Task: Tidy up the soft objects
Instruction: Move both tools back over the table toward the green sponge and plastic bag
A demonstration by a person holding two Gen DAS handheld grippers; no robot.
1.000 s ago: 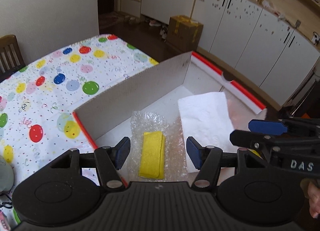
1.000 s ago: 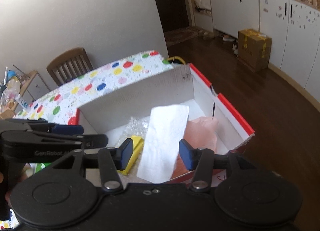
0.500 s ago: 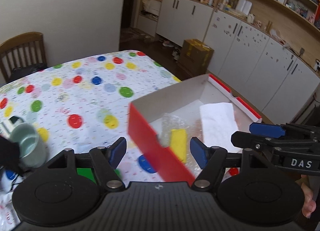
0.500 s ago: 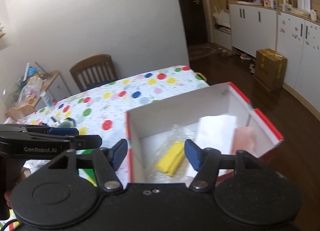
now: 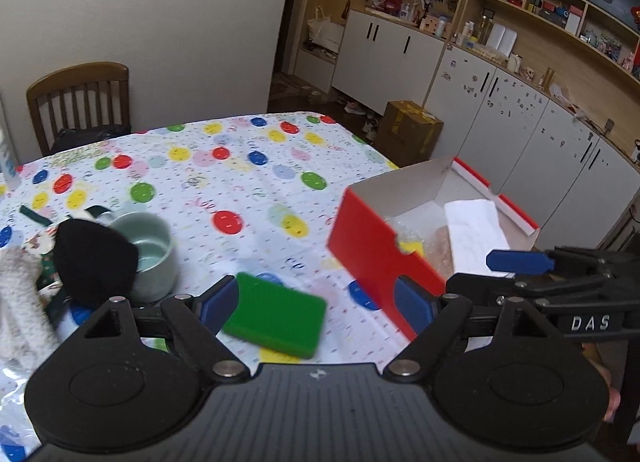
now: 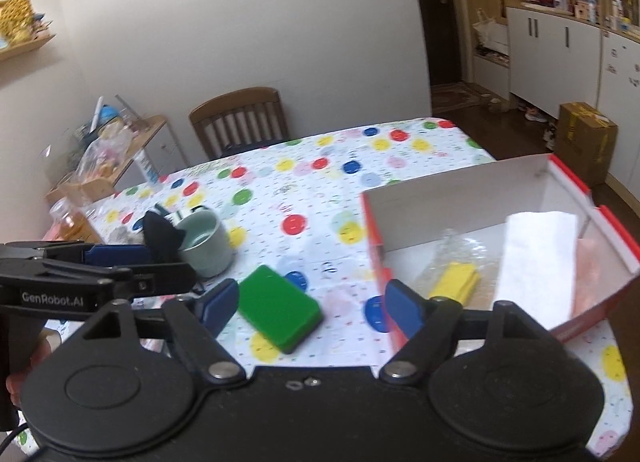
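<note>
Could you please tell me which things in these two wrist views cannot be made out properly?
- Left wrist view: the pink item in the red box is half hidden under the white cloth.
- Left wrist view: the fuzzy white thing is cut off by the edge.
- Right wrist view: the shelf clutter is blurred.

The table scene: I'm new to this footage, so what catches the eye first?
The red box at the table's right edge, holding a yellow pad on bubble wrap and a white sheet. Next, the green sponge lying on the dotted tablecloth between the open jaws, with a pale green cup to its left.
</note>
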